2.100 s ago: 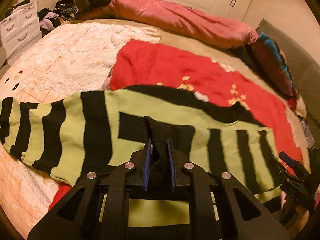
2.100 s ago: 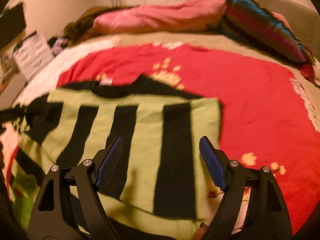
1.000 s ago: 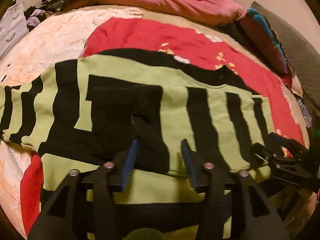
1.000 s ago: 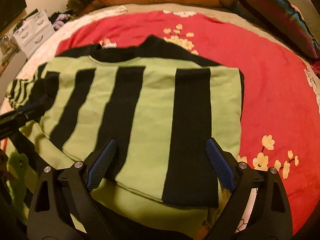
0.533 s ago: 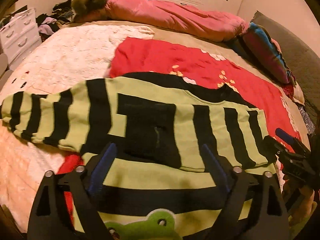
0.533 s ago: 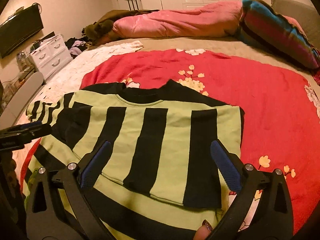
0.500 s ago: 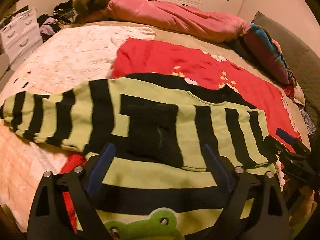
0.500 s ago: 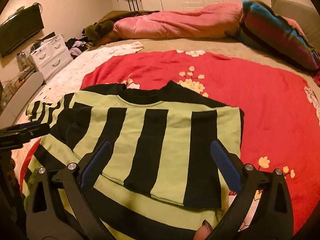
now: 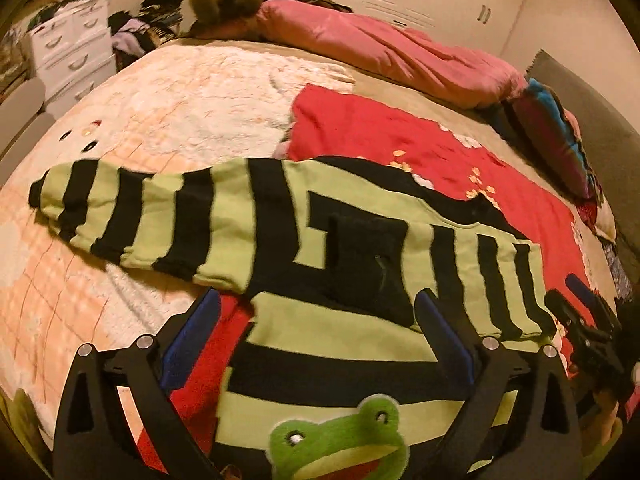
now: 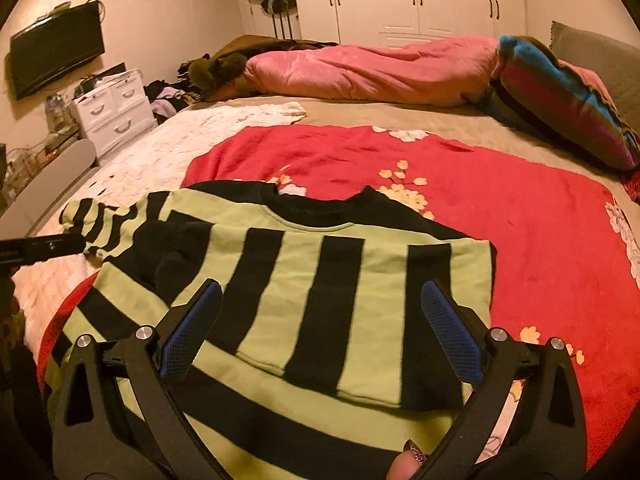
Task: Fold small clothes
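A lime-green and black striped sweater (image 9: 340,332) lies flat on the bed, with a green frog patch (image 9: 340,440) at its near hem. One sleeve is folded across the chest and ends in a black cuff (image 9: 368,256). The other sleeve (image 9: 140,216) stretches left onto the cream blanket. My left gripper (image 9: 318,298) hovers above the folded cuff; its jaws are opening and nothing is between the pads. My right gripper (image 10: 322,286) is open over the sweater's (image 10: 380,280) right side, gripping nothing. Each gripper shows at the edge of the other's view.
The sweater rests on a red flowered blanket (image 10: 520,220) beside a cream blanket (image 9: 180,100). A pink duvet (image 10: 380,72) and a striped pillow (image 10: 560,92) lie at the far side. White drawers (image 10: 116,108) and a wall TV (image 10: 56,52) stand to the left.
My left gripper let go of the black cuff, spread wide and drew back and up. The sleeve stays folded on the chest. My right gripper rose and tilted up.
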`<control>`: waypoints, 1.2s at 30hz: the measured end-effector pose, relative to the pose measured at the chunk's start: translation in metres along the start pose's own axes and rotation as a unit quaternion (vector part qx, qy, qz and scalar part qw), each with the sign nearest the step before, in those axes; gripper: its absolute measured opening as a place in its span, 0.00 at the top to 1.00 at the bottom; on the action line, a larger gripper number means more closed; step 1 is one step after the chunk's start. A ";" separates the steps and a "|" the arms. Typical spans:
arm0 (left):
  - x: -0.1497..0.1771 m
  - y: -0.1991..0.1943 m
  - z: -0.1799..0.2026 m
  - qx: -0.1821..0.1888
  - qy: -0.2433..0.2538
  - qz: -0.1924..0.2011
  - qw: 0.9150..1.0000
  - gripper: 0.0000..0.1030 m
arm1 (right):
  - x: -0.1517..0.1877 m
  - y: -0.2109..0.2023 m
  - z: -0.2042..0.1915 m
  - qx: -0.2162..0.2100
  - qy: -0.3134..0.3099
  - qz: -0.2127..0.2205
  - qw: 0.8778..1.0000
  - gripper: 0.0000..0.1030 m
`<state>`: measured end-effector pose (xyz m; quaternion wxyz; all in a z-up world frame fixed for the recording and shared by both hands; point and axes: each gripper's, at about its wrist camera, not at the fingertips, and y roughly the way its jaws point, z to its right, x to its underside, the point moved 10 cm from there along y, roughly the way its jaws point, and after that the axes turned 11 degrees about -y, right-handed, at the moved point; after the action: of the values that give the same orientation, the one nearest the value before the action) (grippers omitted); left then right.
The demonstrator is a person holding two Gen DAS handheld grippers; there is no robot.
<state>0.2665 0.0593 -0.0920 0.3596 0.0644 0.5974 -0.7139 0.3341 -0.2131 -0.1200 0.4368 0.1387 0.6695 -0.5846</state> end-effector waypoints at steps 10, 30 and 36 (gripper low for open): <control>-0.009 -0.010 -0.078 -0.018 -0.075 0.006 0.997 0.05 | 0.006 0.002 -0.048 -0.008 -0.039 -0.021 0.999 0.09; -0.048 -0.033 -0.230 -0.028 -0.227 0.061 0.972 0.05 | -0.021 0.002 -0.164 -0.061 -0.056 -0.046 0.996 0.09; -0.063 -0.011 -0.270 0.011 -0.304 0.068 0.950 0.06 | -0.016 0.009 -0.206 -0.086 -0.079 -0.068 0.991 0.09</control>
<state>0.2146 0.3299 -0.1256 0.5710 -0.1116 0.4457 -0.6804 0.2625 -0.0195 -0.1271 0.4575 0.0078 0.6889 -0.5622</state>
